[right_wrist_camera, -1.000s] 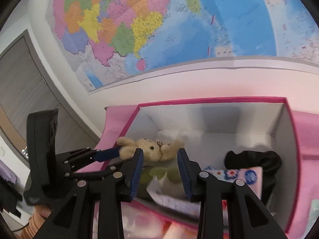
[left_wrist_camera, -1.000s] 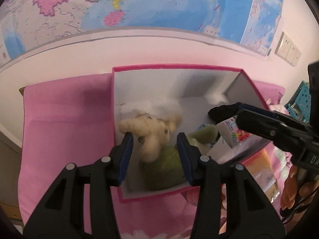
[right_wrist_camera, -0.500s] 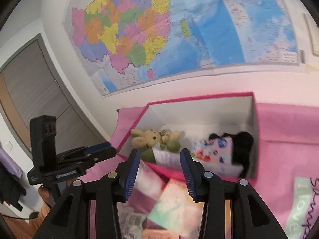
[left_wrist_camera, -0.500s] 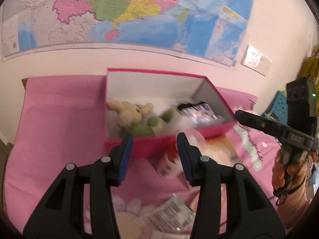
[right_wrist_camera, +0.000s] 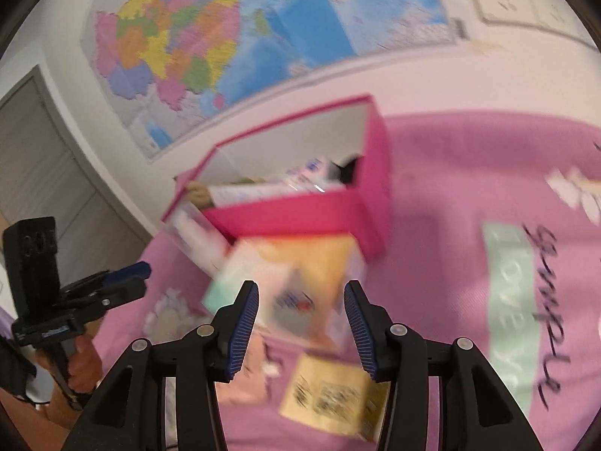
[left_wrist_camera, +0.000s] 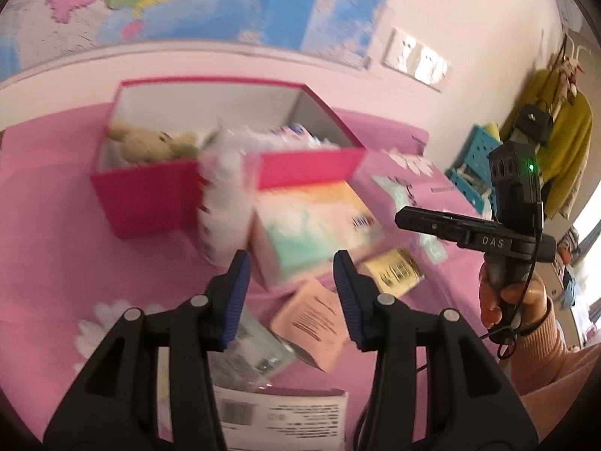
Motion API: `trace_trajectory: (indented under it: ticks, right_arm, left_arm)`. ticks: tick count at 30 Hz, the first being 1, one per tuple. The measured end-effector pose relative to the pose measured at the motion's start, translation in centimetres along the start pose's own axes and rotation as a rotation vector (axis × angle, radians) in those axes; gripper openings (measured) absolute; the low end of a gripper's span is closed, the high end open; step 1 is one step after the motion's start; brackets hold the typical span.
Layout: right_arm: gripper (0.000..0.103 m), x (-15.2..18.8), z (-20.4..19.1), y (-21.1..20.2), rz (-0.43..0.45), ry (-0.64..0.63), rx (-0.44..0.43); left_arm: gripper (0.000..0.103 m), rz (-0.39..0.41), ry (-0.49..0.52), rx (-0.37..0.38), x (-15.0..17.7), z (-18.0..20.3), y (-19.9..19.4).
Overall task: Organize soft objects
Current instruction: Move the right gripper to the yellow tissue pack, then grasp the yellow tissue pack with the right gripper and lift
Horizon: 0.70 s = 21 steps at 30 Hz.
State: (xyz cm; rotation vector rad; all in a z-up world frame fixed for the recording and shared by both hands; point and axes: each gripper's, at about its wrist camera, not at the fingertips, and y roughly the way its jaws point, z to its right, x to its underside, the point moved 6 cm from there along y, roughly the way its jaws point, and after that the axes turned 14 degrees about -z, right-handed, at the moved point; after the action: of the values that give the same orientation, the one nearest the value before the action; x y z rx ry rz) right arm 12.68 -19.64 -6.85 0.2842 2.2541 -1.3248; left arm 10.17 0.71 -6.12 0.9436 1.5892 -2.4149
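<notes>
Both grippers hang over soft packs by the pink box — left gripper open and empty, right gripper opening, holding nothing.

Plush bear inside box

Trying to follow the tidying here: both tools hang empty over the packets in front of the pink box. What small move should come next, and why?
Probably lower the right tool onto the pastel packet beneath it: its jaws are opening with nothing between them, and the pink box beyond has room.
</notes>
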Motion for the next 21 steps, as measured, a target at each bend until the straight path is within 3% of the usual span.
trace_trajectory:
  ticks: [8, 18, 21]
  right_arm:
    - [0.048, 4.2, 4.2, -0.2, -0.039, 0.116, 0.018]
    - [0.048, 6.2, 4.4, 0.4, -0.079, 0.130, -0.037]
    - [0.048, 6.4, 4.2, 0.6, -0.081, 0.133, -0.050]
  left_arm:
    - [0.048, -0.115, 0.065, 0.069, 1.8, 4.5, 4.0]
    - [0.048, -0.239, 0.091, 0.135, 2.8, 7.5, 8.2]
    - [0.042, -0.249, 0.097, 0.152, 2.8, 8.1, 8.6]
